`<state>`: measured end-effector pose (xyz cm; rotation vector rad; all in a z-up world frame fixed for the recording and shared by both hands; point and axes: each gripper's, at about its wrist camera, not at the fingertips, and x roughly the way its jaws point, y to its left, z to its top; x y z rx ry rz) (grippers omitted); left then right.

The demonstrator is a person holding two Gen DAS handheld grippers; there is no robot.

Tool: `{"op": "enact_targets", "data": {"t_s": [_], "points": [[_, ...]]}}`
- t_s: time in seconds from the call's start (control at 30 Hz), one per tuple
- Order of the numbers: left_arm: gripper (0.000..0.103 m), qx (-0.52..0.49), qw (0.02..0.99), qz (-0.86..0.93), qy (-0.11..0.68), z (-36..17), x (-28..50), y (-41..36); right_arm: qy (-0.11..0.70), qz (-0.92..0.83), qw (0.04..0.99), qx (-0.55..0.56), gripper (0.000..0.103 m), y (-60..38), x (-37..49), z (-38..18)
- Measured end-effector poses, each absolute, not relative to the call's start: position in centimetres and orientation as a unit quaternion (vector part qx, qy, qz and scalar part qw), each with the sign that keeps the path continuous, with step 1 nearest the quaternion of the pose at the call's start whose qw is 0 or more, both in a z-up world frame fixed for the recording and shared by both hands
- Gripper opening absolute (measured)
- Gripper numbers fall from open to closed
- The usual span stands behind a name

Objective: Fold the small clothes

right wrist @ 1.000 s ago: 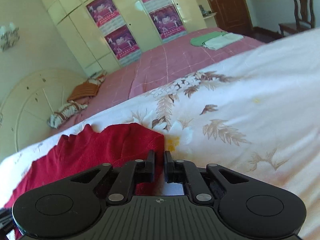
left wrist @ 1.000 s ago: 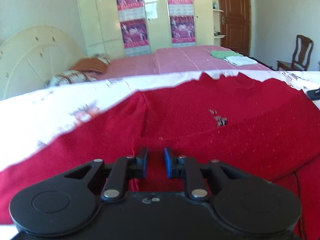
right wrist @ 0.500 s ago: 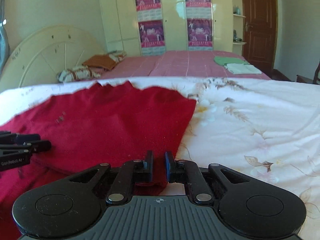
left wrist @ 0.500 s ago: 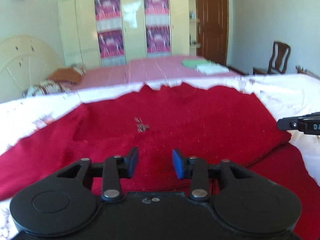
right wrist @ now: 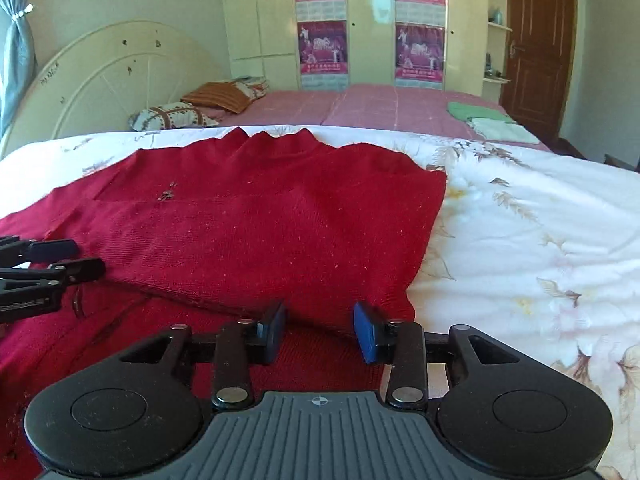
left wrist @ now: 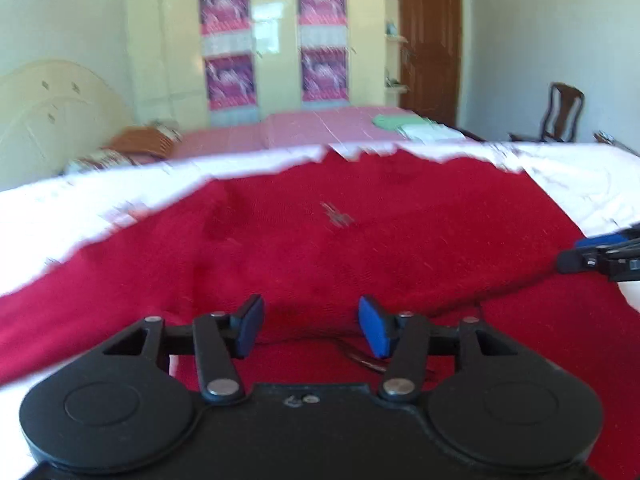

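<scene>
Now both my left gripper (left wrist: 310, 326) and right gripper (right wrist: 320, 334) are opening, empty, over the folded red garment (right wrist: 256, 216) on the near bed (right wrist: 532, 232); snagging pads could undo the fold.

A bed (right wrist: 540, 220) with a white floral cover carries a folded red knit garment (right wrist: 260, 220), spread left of the cover's bare flowered part.

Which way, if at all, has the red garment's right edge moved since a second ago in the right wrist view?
Yes. The red garment now spreads rightward and farther across the floral sheet, folded flat.
</scene>
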<state>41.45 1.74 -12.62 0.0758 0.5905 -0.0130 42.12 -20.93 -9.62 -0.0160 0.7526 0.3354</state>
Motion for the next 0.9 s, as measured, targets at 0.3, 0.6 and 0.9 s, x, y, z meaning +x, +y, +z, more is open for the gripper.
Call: {"op": "enact_targets", "data": {"t_s": [0.3, 0.6, 0.9], "points": [[0.026, -0.025, 0.943, -0.004, 0.332, -13.4, 47.2, 8.8, 0.364, 0.112, 0.923, 0.053, 0.038, -21.0, 39.6, -8.6], [0.003, -0.018, 0.967, -0.018, 0.253, -10.7, 48.6, 9.1, 0.352, 0.043, 0.929, 0.105, 0.038, -22.4, 39.4, -8.4], [0.016, 0.0, 0.953, -0.036, 0.301, -13.5, 47.9, 9.6, 0.363, 0.013, 0.925, 0.115, 0.038, -22.5, 39.0, -8.7]]}}
